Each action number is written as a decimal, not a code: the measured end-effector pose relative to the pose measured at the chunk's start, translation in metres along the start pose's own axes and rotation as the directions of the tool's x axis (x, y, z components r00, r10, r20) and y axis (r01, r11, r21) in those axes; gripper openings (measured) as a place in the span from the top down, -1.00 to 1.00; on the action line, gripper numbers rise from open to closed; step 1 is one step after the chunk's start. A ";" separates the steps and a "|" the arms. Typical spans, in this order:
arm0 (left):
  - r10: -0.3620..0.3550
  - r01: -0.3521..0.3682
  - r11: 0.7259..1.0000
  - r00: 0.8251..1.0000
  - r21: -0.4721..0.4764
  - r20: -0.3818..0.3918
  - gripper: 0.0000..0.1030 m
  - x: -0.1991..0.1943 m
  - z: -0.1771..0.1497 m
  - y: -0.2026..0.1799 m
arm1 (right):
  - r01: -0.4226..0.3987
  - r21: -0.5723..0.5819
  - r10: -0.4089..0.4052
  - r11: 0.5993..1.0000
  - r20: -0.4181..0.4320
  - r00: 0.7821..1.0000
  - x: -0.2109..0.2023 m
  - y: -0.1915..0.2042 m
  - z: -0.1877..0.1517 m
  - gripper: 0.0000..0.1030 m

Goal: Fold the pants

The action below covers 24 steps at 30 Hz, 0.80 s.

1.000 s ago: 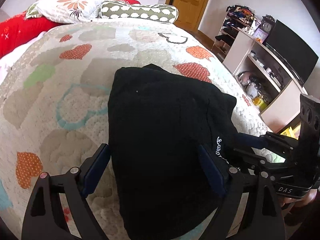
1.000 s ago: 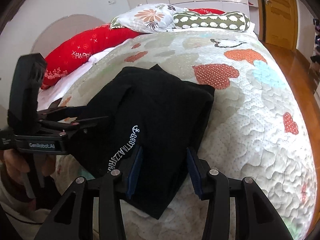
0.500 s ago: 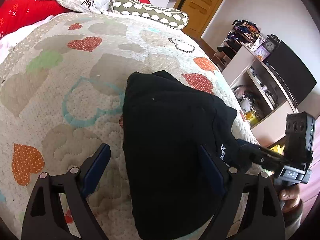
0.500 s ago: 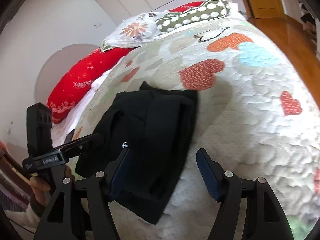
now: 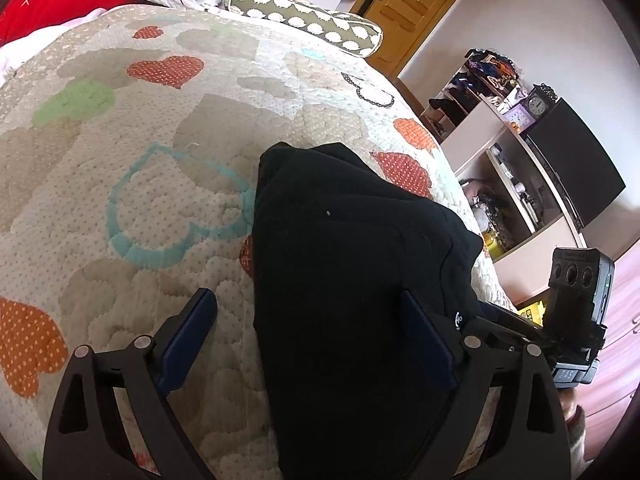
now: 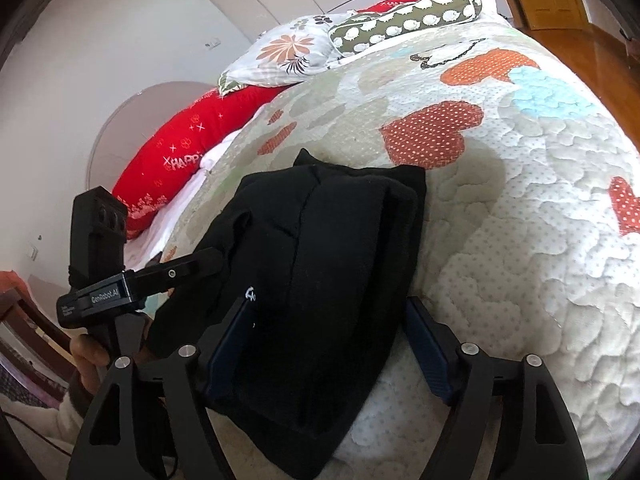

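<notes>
- Quilted bedspread (image 5: 160,184) with heart patches fills both views.
- Black pants (image 6: 320,264), folded into a thick bundle, lie centre frame on the quilt, running down to the lower edge.
- Left gripper (image 5: 308,340) — fingers spread wide, straddling the bundle's left edge, gripping nothing.
- Right gripper (image 6: 328,344) — jaws opening, the bundle's lower part lying loose between them.
- Patterned pillows (image 6: 288,52) sit at the top.
</notes>
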<state>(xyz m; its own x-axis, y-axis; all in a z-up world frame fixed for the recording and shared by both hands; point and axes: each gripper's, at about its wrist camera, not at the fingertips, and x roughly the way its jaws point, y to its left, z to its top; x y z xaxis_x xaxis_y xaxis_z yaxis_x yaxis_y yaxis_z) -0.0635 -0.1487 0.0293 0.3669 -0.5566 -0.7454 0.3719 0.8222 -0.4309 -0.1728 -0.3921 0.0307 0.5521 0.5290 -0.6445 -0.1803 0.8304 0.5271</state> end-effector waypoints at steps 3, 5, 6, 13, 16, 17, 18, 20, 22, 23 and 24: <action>-0.004 0.004 1.000 1.000 0.002 -0.006 -0.86 0.003 0.002 0.001 | -0.008 -0.009 0.008 1.000 0.005 1.000 0.003 0.001 0.001 -0.62; -0.003 0.003 1.000 1.000 0.001 -0.012 -0.89 0.004 0.003 0.001 | -0.003 -0.022 0.003 1.000 0.008 1.000 0.006 0.003 0.001 -0.64; -0.002 0.002 1.000 1.000 0.002 -0.014 -0.91 0.005 0.003 0.001 | 0.001 -0.029 0.000 1.000 0.009 1.000 0.007 0.004 0.001 -0.65; -0.011 0.012 0.999 1.000 0.051 -0.022 -0.57 0.009 0.000 -0.008 | 0.066 -0.053 -0.064 0.996 0.037 0.997 0.014 0.018 -0.002 -0.03; -0.042 0.043 0.998 0.999 0.055 -0.024 -0.20 0.006 -0.001 -0.011 | 0.064 -0.059 -0.060 0.996 0.055 0.997 0.008 0.023 0.000 0.23; -0.043 0.044 0.997 0.999 0.059 -0.022 -0.07 0.003 -0.001 -0.012 | 0.053 -0.064 -0.049 0.997 0.068 0.996 0.003 0.027 0.003 0.29; -0.048 0.049 0.997 0.999 0.056 -0.016 0.04 -0.001 0.001 -0.012 | 0.042 -0.074 -0.036 0.996 0.078 0.996 -0.002 0.031 0.006 0.33; -0.062 0.063 0.997 0.998 0.055 -0.012 0.12 -0.009 0.005 -0.013 | 0.015 -0.109 -0.005 0.994 0.093 0.996 -0.009 0.044 0.014 0.34; -0.052 0.050 0.996 0.998 0.073 0.026 0.14 -0.021 0.013 -0.014 | 0.021 -0.149 -0.006 0.989 0.102 0.995 -0.011 0.055 0.022 0.34; -0.040 0.036 0.996 0.998 0.083 0.049 0.14 -0.027 0.017 -0.015 | 0.021 -0.165 -0.003 0.986 0.108 0.994 -0.009 0.061 0.029 0.34; -0.030 0.024 0.995 0.997 0.093 0.068 0.15 -0.033 0.022 -0.015 | 0.017 -0.173 0.003 0.985 0.113 0.994 -0.007 0.065 0.035 0.35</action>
<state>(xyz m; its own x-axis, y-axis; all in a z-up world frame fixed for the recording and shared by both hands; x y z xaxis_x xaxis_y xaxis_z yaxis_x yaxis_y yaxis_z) -0.0622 -0.1451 0.0719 0.4126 -0.5881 -0.6956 0.4580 0.7940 -0.3997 -0.1599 -0.3481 0.0893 0.6404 0.5082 -0.5759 -0.3094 0.8570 0.4121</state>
